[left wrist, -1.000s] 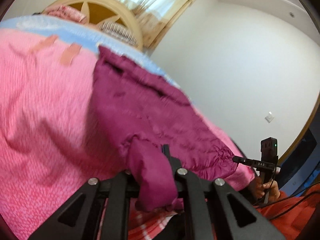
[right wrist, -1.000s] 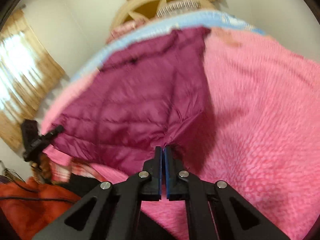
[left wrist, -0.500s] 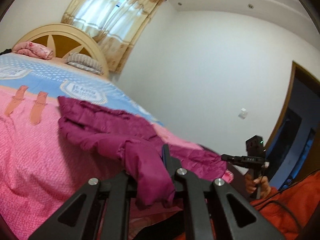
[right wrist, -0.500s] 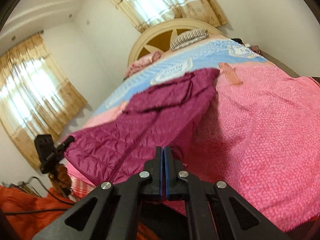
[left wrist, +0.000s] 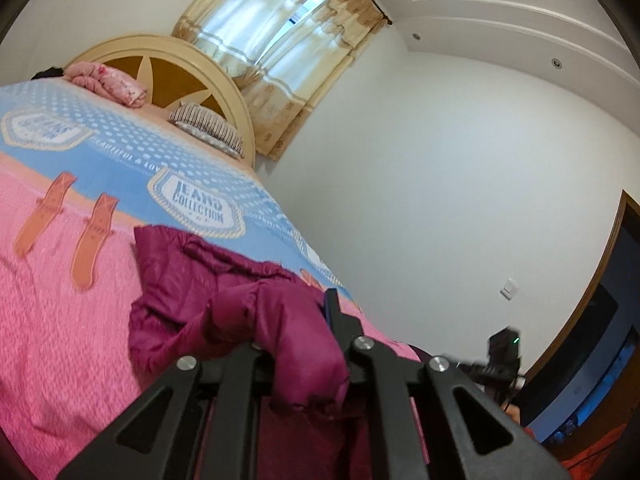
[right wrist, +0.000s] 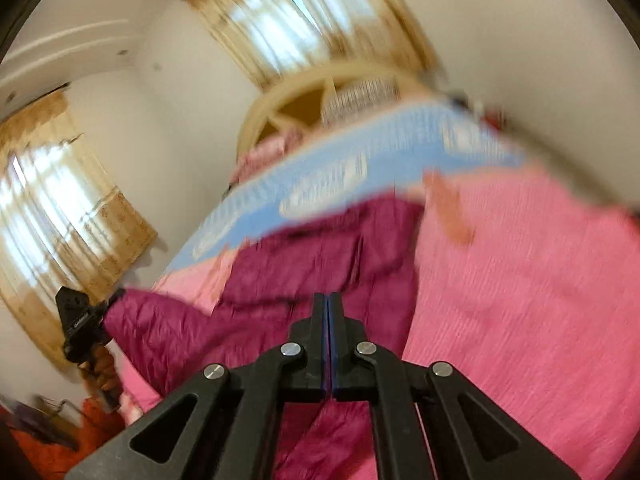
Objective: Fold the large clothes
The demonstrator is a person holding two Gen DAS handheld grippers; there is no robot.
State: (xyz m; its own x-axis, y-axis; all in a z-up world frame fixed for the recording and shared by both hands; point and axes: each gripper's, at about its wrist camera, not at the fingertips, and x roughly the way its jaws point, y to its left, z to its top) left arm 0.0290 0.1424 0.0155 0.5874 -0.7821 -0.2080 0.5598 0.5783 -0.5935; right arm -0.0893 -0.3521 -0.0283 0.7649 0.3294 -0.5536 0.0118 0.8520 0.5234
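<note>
A maroon quilted jacket (left wrist: 208,284) lies on the pink bedspread (left wrist: 56,320) and hangs toward me. My left gripper (left wrist: 298,320) is shut on a bunched edge of the jacket, which drapes over the fingers and hides the left one. In the right wrist view the jacket (right wrist: 304,264) spreads from the bed (right wrist: 520,300) down under my right gripper (right wrist: 329,312), whose jaws are pressed together on its hem. The left gripper (right wrist: 86,320) also shows there at far left, holding the jacket's other corner. That view is blurred.
The bed has a blue panel (left wrist: 132,152) and a cream headboard (left wrist: 192,68) with a pink pillow (left wrist: 106,84) and a striped pillow (left wrist: 208,130). Curtained windows (left wrist: 272,40) sit behind. A white wall (left wrist: 460,180) and a dark doorway (left wrist: 600,340) are at right.
Both grippers have lifted and tilted up, pulling the jacket's near edge off the bed toward me. The views now show more wall and ceiling. Both grips are unchanged.
</note>
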